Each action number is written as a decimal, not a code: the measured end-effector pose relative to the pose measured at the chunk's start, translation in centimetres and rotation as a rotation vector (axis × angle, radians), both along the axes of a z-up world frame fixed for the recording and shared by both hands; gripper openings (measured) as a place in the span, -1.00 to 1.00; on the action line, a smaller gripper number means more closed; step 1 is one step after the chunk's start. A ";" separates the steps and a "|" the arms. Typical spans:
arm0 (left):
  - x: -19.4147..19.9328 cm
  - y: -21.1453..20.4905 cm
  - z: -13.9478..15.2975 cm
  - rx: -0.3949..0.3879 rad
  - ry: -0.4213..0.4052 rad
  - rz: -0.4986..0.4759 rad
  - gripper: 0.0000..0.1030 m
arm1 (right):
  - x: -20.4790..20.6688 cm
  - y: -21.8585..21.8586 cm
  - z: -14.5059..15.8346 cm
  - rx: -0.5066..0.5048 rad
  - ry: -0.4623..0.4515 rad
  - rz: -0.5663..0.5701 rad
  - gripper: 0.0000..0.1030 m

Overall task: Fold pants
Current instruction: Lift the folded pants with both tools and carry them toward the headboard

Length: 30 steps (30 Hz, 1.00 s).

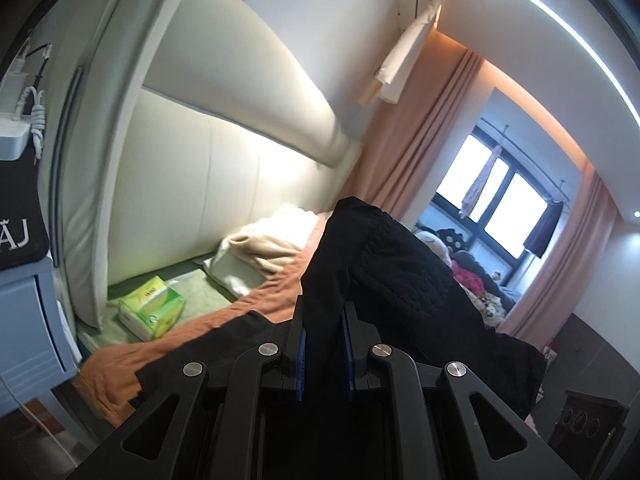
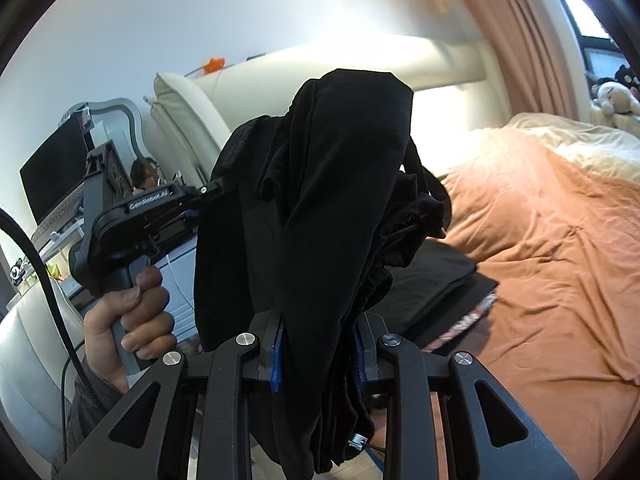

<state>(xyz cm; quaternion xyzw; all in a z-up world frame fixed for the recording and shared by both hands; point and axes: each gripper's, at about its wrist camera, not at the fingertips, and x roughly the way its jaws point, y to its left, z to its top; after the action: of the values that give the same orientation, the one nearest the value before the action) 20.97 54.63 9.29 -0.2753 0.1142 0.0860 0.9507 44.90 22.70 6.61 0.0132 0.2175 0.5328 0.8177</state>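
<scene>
The black pants [image 1: 384, 264] hang bunched in the air over the bed, held by both grippers. My left gripper [image 1: 325, 320] is shut on a fold of the cloth, which stands up between its blue pads [image 1: 303, 352]. In the right wrist view my right gripper [image 2: 320, 332] is shut on a thick bundle of the black pants [image 2: 340, 200], which drapes above and below the jaws. At the left of that view a hand [image 2: 128, 320] holds the left gripper [image 2: 212, 190], its tips buried in the pants' far edge.
The bed has an orange sheet [image 2: 552, 240] with a stack of folded dark clothes [image 2: 440, 280] near its edge. A green tissue pack [image 1: 154, 308] and a cream blanket [image 1: 264, 244] lie by the padded headboard [image 1: 224, 152]. A blue nightstand [image 1: 28, 320] stands at the left.
</scene>
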 end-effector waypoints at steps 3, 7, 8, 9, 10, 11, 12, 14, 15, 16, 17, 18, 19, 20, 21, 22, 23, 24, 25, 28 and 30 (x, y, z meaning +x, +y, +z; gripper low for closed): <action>1.1 1.6 -0.7 -0.001 0.022 0.018 -0.71 | 1.5 1.3 -0.5 0.002 0.018 0.020 -0.55; 3.2 3.1 -1.6 0.010 0.057 0.042 -0.72 | 4.0 2.5 -1.7 0.000 0.063 0.037 -0.55; 3.9 3.5 -2.0 0.018 0.066 0.056 -0.72 | 4.5 2.8 -1.8 -0.002 0.070 0.042 -0.55; 4.5 3.9 -2.3 0.010 0.067 0.056 -0.72 | 5.1 3.1 -2.2 -0.004 0.079 0.048 -0.55; 5.1 4.2 -2.7 0.002 0.075 0.058 -0.72 | 5.7 3.5 -2.4 -0.004 0.088 0.055 -0.55; 5.9 4.6 -3.1 -0.004 0.085 0.067 -0.72 | 6.3 3.8 -2.6 -0.002 0.096 0.059 -0.55; 6.8 5.1 -3.6 -0.013 0.095 0.073 -0.72 | 7.0 4.0 -2.8 -0.002 0.103 0.060 -0.55; 8.3 5.6 -4.4 -0.026 0.111 0.073 -0.72 | 8.6 4.6 -3.6 -0.001 0.124 0.062 -0.55; 9.2 5.7 -4.7 -0.027 0.123 0.072 -0.73 | 9.6 4.8 -3.9 0.000 0.136 0.059 -0.55; 10.1 5.7 -5.0 -0.023 0.136 0.069 -0.73 | 10.7 4.8 -4.2 0.001 0.149 0.056 -0.55; 10.9 5.8 -5.2 -0.018 0.146 0.067 -0.73 | 11.7 4.8 -4.5 0.003 0.161 0.054 -0.55; 11.9 5.8 -5.5 -0.010 0.161 0.066 -0.73 | 12.4 4.6 -4.7 0.006 0.169 0.053 -0.55; 12.7 5.7 -5.7 0.001 0.173 0.067 -0.74 | 13.4 4.5 -4.9 0.010 0.183 0.053 -0.55; 13.4 5.6 -5.9 0.010 0.178 0.067 -0.74 | 14.1 4.5 -5.2 0.013 0.193 0.058 -0.55; 14.1 5.7 -6.4 0.005 0.181 0.066 -0.74 | 14.7 4.4 -5.4 0.019 0.200 0.062 -0.55; 14.8 5.8 -6.9 -0.004 0.190 0.066 -0.75 | 15.5 4.1 -5.9 0.029 0.212 0.063 -0.55; 15.5 5.8 -7.4 -0.011 0.203 0.065 -0.76 | 16.2 3.9 -6.4 0.033 0.227 0.061 -0.55; 16.3 5.7 -7.9 -0.010 0.223 0.067 -0.76 | 16.9 3.9 -6.8 0.033 0.244 0.058 -0.55; 16.9 5.6 -8.2 -0.007 0.234 0.066 -0.77 | 17.1 3.5 -7.5 0.032 0.258 0.055 -0.55; 18.4 5.4 -8.7 -0.012 0.246 0.060 -0.78 | 18.4 3.6 -8.3 0.037 0.281 0.051 -0.55; 19.2 5.2 -8.7 -0.004 0.243 0.061 -0.77 | 18.9 3.1 -8.5 0.049 0.289 0.045 -0.55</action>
<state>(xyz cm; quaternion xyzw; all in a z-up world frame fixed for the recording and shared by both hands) 40.16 59.85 0.61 -0.2679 0.2204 0.1476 0.9262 63.77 25.85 -1.85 0.1051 0.3202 0.5488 0.7651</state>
